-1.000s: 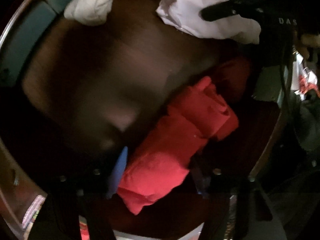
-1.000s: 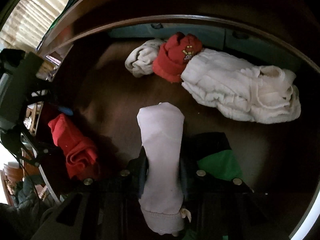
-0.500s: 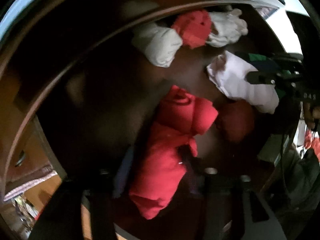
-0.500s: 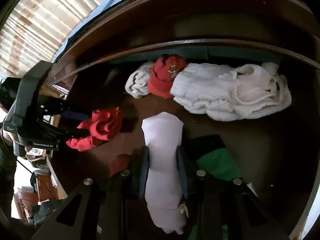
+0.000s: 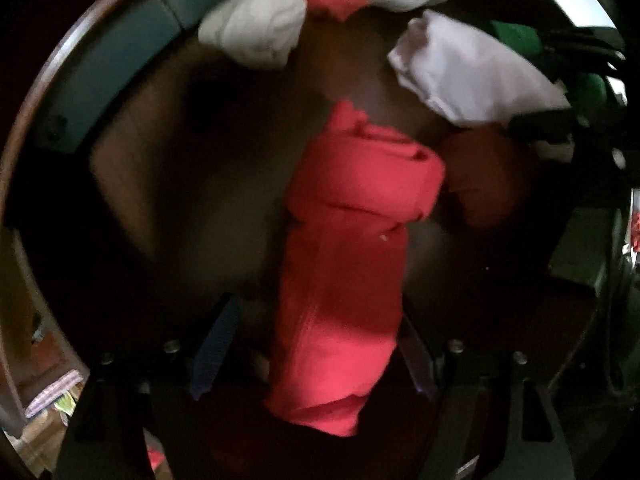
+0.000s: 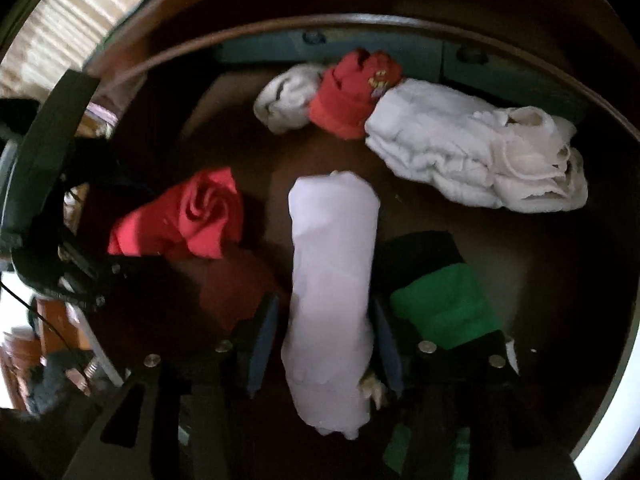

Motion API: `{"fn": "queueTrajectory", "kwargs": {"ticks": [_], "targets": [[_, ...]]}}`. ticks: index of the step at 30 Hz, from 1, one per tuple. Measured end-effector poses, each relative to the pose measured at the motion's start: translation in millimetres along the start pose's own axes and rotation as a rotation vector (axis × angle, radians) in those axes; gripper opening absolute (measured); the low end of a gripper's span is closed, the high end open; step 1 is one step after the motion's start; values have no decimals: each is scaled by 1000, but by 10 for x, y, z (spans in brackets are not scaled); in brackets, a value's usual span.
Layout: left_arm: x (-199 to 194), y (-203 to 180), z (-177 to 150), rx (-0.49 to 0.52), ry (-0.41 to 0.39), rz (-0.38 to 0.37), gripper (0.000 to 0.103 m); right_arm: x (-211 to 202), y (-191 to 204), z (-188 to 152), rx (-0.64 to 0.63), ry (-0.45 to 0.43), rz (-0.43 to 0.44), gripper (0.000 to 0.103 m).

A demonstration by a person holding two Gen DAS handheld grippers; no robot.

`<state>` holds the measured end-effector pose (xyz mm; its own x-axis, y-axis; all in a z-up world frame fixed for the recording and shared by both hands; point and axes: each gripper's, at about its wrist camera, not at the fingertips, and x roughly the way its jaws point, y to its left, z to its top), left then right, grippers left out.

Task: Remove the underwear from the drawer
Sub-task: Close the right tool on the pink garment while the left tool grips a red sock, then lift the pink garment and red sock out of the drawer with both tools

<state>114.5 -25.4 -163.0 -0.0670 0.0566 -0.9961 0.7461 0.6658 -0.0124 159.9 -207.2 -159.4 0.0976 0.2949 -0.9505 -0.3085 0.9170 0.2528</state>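
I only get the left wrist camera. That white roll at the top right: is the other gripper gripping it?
Observer: Not firmly. The white roll lies between the right gripper's fingers, but its jaws are opening.
Operator: And the green thing behind it?
Observer: A folded green piece, lying on the drawer floor beside the roll.
Operator: Anything at the back I'm missing?
Observer: The small red bundle there carries a yellow print.
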Motion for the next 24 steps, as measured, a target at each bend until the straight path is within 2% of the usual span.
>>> {"fn": "queueTrajectory", "kwargs": {"ticks": [4, 7, 11, 13, 18, 20, 24], "targets": [[75, -48, 39, -1, 12, 31, 78, 105, 149, 18, -80, 35, -67, 50], [119, -174, -47, -14, -4, 37, 74, 206, 175, 56, -91, 71, -90, 50], [79, -217, -73, -38, -39, 33, 61, 242, 200, 78, -114, 87, -103, 49], [41, -264, -93, -52, -68, 35, 50, 239, 218, 62, -125, 81, -108, 43], [0, -318, -196, -120, -118, 20, 47, 139, 121, -30, -69, 43, -66, 29], [-19, -303, -628, -151, -129, -9, 46, 70, 56, -86, -45, 28, -49, 26], [-124, -330, -774, -206, -201, -34, 45, -198, -76, -147, 52, -70, 58, 23]]}}
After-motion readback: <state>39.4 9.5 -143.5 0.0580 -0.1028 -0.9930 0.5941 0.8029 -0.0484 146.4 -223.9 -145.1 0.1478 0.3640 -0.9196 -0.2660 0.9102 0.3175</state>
